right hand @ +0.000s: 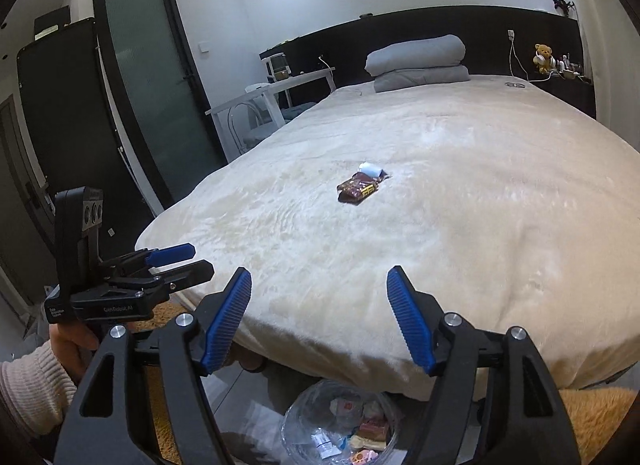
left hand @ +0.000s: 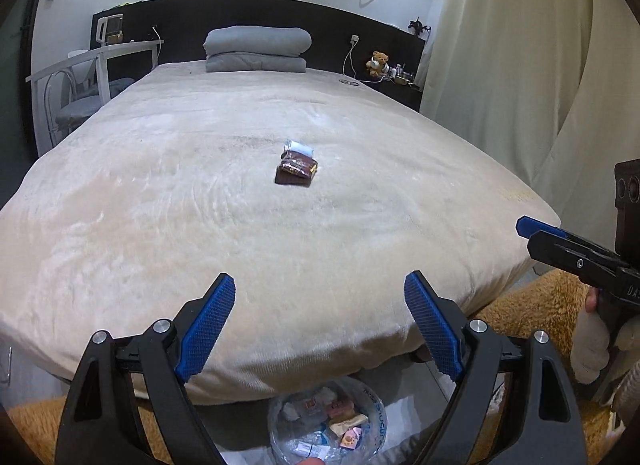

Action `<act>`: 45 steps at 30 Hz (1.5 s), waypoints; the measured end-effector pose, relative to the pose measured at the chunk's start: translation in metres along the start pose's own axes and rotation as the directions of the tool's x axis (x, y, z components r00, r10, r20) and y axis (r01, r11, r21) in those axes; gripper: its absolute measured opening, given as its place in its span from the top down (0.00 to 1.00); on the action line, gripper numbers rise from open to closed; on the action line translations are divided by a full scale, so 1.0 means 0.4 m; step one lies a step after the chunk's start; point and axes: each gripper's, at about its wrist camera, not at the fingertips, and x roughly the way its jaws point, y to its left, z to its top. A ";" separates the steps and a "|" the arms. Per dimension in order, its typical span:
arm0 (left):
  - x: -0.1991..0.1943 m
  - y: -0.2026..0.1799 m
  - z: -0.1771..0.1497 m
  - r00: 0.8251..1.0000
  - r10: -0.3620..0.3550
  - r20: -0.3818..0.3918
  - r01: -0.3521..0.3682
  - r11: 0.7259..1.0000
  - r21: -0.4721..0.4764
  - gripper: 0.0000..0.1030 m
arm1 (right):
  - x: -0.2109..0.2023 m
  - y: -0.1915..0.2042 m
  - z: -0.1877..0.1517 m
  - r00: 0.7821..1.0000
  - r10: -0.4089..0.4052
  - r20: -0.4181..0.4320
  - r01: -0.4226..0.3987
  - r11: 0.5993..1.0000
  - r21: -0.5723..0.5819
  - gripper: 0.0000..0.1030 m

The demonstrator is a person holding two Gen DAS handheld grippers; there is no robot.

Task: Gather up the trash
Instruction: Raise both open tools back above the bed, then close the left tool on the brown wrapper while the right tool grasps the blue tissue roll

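Left tongs (left hand: 320, 321): bottom of the left wrist view, blue pads wide apart, nothing between them; seen from the side at the lower left of the right wrist view.
Right tongs (right hand: 320, 319): bottom of the right wrist view, pads well apart and empty; they enter the left wrist view from the right edge.
Hands: a hand (right hand: 74, 341) in a knit sleeve (right hand: 28, 389) grips the left handle at lower left of the right wrist view; part of the other hand (left hand: 592, 341) shows at the right edge of the left wrist view.
Bag (left hand: 326, 425): clear plastic, on the floor below the foot of the bed, bottom centre in both views, mouth open upward, with small wrappers inside.
Wrapper (left hand: 297, 169): brown packet lying flat near the middle of the bed, well apart from both tongs; a small white and blue scrap (left hand: 299, 147) touches its far end.
Bed (left hand: 160, 185): cream blanket, fills the middle of both views.
Duvet (left hand: 258, 49): grey, folded, at the head of the bed against the dark headboard (left hand: 180, 17).
Rug (left hand: 532, 305): tan and shaggy, on the floor at the lower right of the left wrist view.
Worktop (left hand: 120, 49): white, upper left, beside the bed.
Teddy (left hand: 378, 63): on the far bedside shelf, upper right.
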 end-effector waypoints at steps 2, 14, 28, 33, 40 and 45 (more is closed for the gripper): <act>0.019 0.009 0.032 1.000 0.011 0.004 -0.011 1.000 0.013 0.18 | 0.010 -0.017 0.025 1.000 -0.011 0.006 0.011 1.000 -0.006 0.32; 0.208 0.024 0.180 0.998 0.014 -0.059 -0.008 0.994 0.107 0.17 | 0.102 -0.104 0.164 1.000 -0.024 0.016 0.024 0.999 -0.034 0.25; 0.497 0.069 0.263 0.982 0.027 -0.187 0.002 0.988 0.152 0.17 | 0.212 -0.197 0.243 0.999 -0.036 -0.007 0.036 0.999 -0.034 0.05; 0.568 0.087 0.277 0.976 0.031 -0.215 0.003 0.988 0.155 0.17 | 0.247 -0.224 0.256 0.999 -0.032 -0.025 0.031 0.999 -0.018 0.05; 0.623 0.102 0.292 0.974 0.028 -0.225 0.002 0.991 0.132 0.17 | 0.277 -0.244 0.249 0.996 -0.079 -0.048 0.079 0.997 -0.009 0.05; 0.642 0.091 0.301 0.975 0.008 -0.221 0.024 0.990 0.141 0.19 | 0.299 -0.234 0.235 0.993 -0.100 -0.069 0.098 0.995 -0.035 0.05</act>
